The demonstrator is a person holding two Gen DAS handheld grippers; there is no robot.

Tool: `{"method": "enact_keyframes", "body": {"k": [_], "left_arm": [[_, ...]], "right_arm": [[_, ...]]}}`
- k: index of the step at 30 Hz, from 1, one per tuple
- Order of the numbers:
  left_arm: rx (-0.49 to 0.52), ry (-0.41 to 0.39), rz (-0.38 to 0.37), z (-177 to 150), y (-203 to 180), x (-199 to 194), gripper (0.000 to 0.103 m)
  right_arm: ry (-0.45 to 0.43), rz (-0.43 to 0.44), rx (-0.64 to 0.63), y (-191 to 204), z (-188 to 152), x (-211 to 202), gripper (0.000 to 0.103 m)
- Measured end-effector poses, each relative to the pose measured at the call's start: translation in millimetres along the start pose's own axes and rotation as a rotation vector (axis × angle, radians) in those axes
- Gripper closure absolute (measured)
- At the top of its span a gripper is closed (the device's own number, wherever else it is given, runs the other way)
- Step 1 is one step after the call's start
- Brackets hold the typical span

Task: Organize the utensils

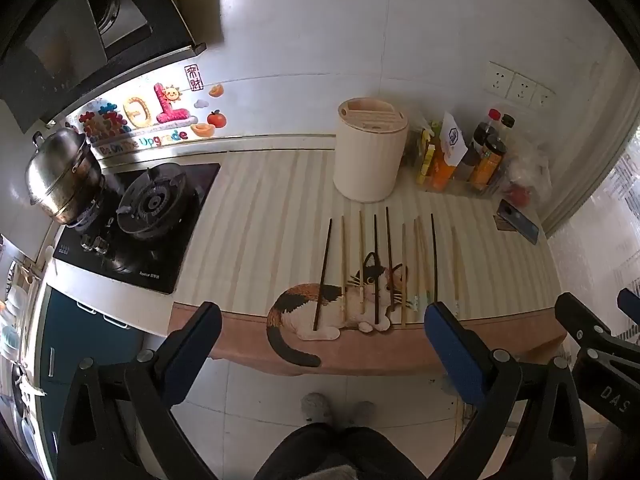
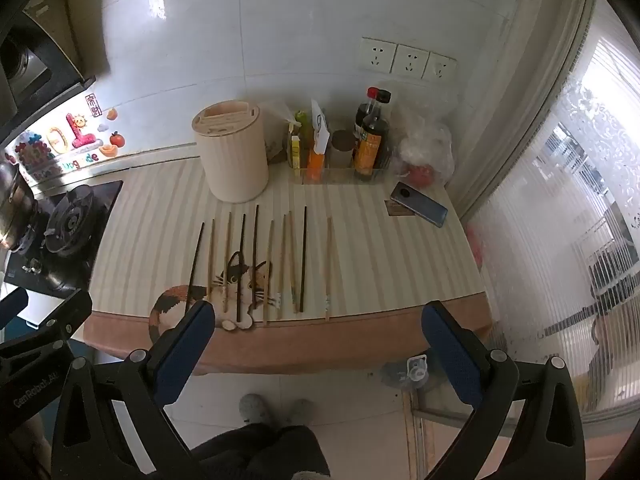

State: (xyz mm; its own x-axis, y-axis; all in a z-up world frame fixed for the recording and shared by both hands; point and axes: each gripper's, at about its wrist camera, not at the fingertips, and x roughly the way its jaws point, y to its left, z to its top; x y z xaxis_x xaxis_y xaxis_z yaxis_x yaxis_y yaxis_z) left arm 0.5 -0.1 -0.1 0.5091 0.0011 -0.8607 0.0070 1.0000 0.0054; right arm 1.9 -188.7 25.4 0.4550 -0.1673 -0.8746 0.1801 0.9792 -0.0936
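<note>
Left tool wide open, empty | right tool wide open, empty

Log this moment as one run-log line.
stage: not started | left gripper: open, empty | right gripper: open, empty | chopsticks: loose in a row on counter | holder: behind them

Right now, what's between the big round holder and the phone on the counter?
Between the cream utensil holder and the blue phone stands a cluster of sauce bottles and packets against the wall, clearest in the right wrist view. The chopsticks lie nearer, in front.
</note>
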Motion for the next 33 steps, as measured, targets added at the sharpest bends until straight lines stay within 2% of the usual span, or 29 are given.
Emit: {"method": "enact_keyframes", "body": {"k": [33], "left_arm": [[0.012, -0.031, 0.003, 12.6, -0.6, -10.5, 0.000]], "right_arm": [[-0.028, -0.012, 0.010, 3.9, 7.7, -9.0, 0.000]]}}
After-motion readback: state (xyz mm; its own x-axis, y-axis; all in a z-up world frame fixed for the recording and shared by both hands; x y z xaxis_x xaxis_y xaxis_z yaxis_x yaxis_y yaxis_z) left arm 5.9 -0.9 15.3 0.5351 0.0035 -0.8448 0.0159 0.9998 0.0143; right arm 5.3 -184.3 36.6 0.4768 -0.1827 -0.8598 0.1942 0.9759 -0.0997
